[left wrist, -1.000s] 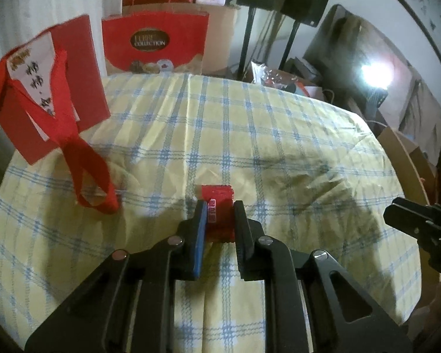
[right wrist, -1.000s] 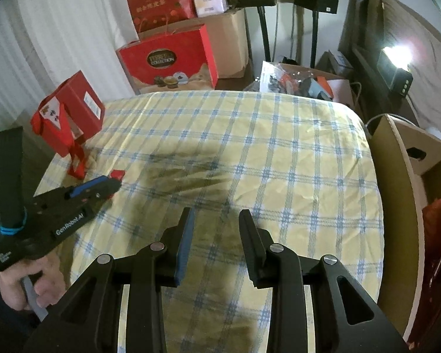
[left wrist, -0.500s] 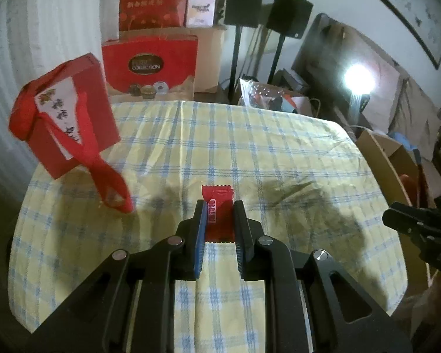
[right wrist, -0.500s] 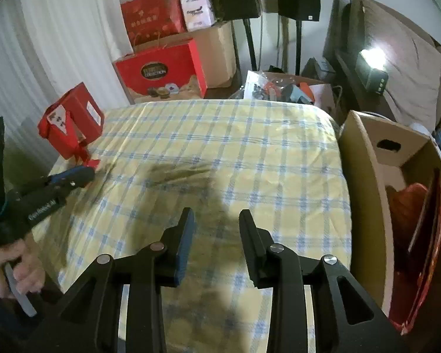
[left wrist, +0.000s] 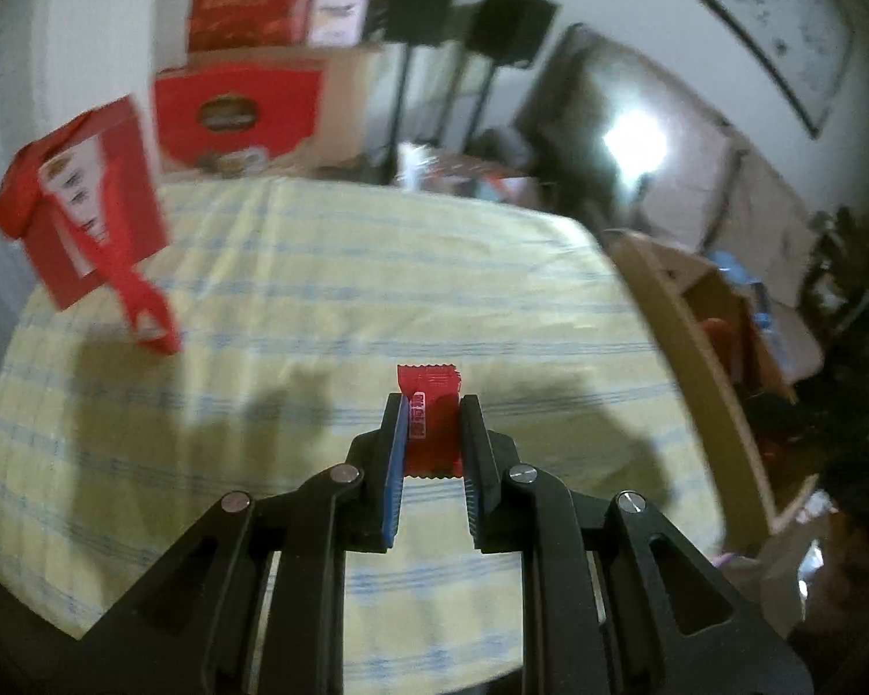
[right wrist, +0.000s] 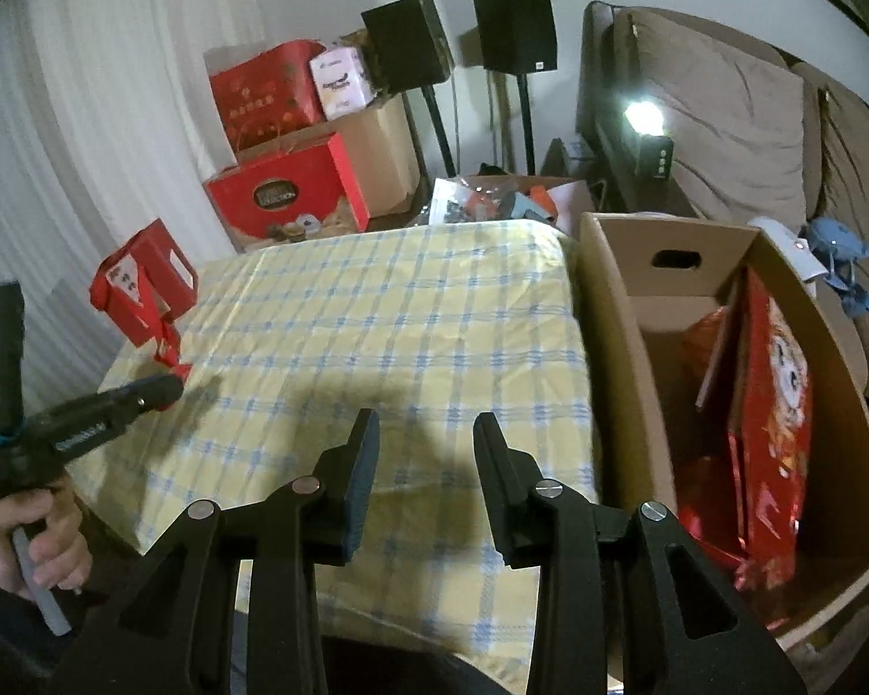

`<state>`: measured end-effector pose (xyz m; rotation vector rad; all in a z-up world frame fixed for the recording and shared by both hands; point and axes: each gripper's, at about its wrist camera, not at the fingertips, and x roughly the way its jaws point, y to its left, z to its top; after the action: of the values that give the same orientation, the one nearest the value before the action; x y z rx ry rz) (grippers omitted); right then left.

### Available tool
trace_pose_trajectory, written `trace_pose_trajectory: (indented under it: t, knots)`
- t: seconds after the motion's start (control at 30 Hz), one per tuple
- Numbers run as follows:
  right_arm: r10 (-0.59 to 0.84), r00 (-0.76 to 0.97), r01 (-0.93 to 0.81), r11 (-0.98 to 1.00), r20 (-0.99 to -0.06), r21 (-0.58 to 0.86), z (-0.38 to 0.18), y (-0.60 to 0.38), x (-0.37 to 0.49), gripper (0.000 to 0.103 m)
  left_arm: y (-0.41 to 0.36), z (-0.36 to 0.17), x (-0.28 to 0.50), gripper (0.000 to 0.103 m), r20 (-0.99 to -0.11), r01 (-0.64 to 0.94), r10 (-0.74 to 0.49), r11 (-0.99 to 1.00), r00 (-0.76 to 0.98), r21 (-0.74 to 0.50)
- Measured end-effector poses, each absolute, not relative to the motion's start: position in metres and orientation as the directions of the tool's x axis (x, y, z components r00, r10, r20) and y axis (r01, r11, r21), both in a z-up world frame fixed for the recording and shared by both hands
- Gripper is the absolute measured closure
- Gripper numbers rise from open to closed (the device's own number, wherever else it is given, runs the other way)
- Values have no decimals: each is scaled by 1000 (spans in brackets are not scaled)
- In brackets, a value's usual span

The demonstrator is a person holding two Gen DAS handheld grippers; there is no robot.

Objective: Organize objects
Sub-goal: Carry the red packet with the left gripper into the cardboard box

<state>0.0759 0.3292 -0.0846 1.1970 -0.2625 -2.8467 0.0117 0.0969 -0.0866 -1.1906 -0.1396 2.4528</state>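
Observation:
A small red candy wrapper [left wrist: 428, 405] is pinched upright between the pads of my left gripper [left wrist: 431, 405], held above the checked tablecloth [left wrist: 330, 301]. In the right wrist view the left gripper [right wrist: 162, 391] shows at the left, held by a hand [right wrist: 35, 544]. My right gripper [right wrist: 426, 428] stands open with nothing between its fingers, above the table's near edge. A cardboard box [right wrist: 620, 347] with red packages [right wrist: 773, 405] inside stands right of the table; it also appears in the left wrist view as the cardboard box [left wrist: 672, 301].
A red gift box with ribbon [left wrist: 87, 202] stands at the table's left edge, also seen as the red gift box [right wrist: 145, 284]. Beyond the table are red boxes [right wrist: 287, 197], two black speakers [right wrist: 463, 35], a lamp [right wrist: 643, 116] and a sofa [right wrist: 724, 116].
Both grippers pulled back and rose; the table looks smaller. The left gripper kept the wrapper. The cardboard box came into fuller view at the right.

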Motion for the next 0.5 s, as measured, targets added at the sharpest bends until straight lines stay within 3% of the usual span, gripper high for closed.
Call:
trace_pose_trajectory:
  t: [0.23, 0.5]
  knots:
    - [-94, -696, -66, -979, -712, 193, -93, 362, 100, 68, 142, -68, 34, 87, -702, -436, 454, -872, -549, -223]
    - [-86, -719, -156, -947, -690, 280, -110, 414, 126, 58, 188, -53, 37, 87, -711, -499, 471, -845, -522, -193]
